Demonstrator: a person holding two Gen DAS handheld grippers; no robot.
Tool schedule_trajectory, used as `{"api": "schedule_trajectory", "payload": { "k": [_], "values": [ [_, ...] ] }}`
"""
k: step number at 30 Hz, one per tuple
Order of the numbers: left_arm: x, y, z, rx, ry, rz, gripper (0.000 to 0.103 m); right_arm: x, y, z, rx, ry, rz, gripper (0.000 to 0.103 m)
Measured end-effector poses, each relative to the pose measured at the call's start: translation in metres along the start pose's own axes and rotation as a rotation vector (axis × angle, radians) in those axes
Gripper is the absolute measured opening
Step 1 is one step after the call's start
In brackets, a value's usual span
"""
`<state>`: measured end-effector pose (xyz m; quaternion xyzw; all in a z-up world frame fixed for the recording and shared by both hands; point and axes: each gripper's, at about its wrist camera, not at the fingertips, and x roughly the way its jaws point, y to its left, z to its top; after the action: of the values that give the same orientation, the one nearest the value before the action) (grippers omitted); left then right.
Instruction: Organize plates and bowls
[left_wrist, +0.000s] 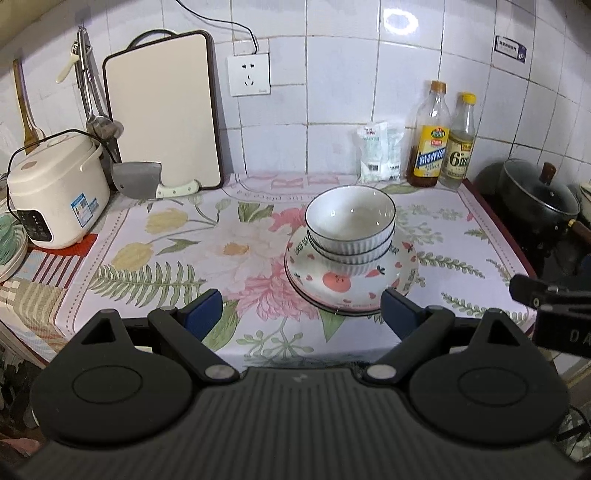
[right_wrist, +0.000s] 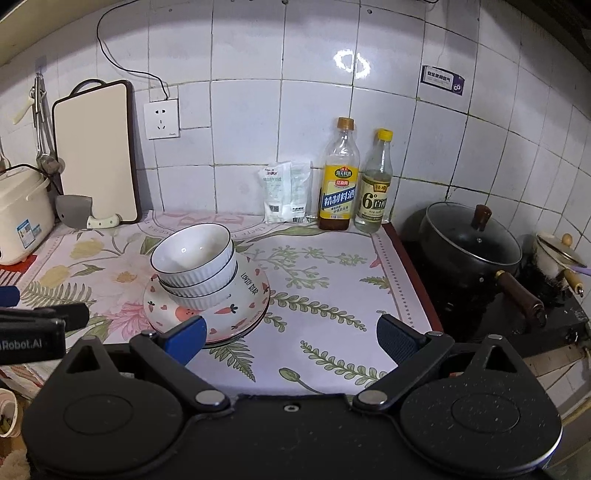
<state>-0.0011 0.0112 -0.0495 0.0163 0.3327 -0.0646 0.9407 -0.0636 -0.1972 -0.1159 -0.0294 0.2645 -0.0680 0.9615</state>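
Note:
Two white ribbed bowls (left_wrist: 350, 221) with dark rims are nested and sit on a stack of patterned plates (left_wrist: 332, 284) on the floral cloth. The same bowls (right_wrist: 194, 260) and plates (right_wrist: 243, 314) show in the right wrist view. My left gripper (left_wrist: 301, 314) is open and empty, held back from the stack near the counter's front edge. My right gripper (right_wrist: 291, 338) is open and empty, to the right of the stack and in front of it. Part of the right gripper shows at the left view's right edge (left_wrist: 554, 310).
A rice cooker (left_wrist: 55, 188), a cutting board (left_wrist: 162, 110) and a cleaver (left_wrist: 138, 181) stand at the back left. A white bag (left_wrist: 380, 151) and two bottles (left_wrist: 430, 136) stand at the back wall. A black pot (right_wrist: 469, 251) sits on the stove at right.

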Motion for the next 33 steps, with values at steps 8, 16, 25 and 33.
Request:
{"api": "schedule_trajectory", "payload": {
  "k": [8, 16, 25, 33],
  "values": [
    [-0.0015, 0.0025, 0.0018, -0.02, -0.02, 0.008, 0.093, 0.0027, -0.0016, -0.0041, 0.015, 0.009, 0.022, 0.1],
    [0.0003, 0.0017, 0.0007, -0.021, -0.007, 0.011, 0.093, 0.0009, -0.0021, -0.0047, 0.034, 0.0, 0.039, 0.1],
    [0.0032, 0.001, -0.0001, -0.03, 0.031, -0.003, 0.093, 0.0008, 0.0012, -0.005, 0.023, 0.004, 0.032, 0.1],
    [0.0026, 0.0011, 0.0007, -0.035, 0.019, -0.008, 0.094, 0.0019, 0.0005, -0.0054, 0.025, 0.006, 0.03, 0.1]
  ]
}}
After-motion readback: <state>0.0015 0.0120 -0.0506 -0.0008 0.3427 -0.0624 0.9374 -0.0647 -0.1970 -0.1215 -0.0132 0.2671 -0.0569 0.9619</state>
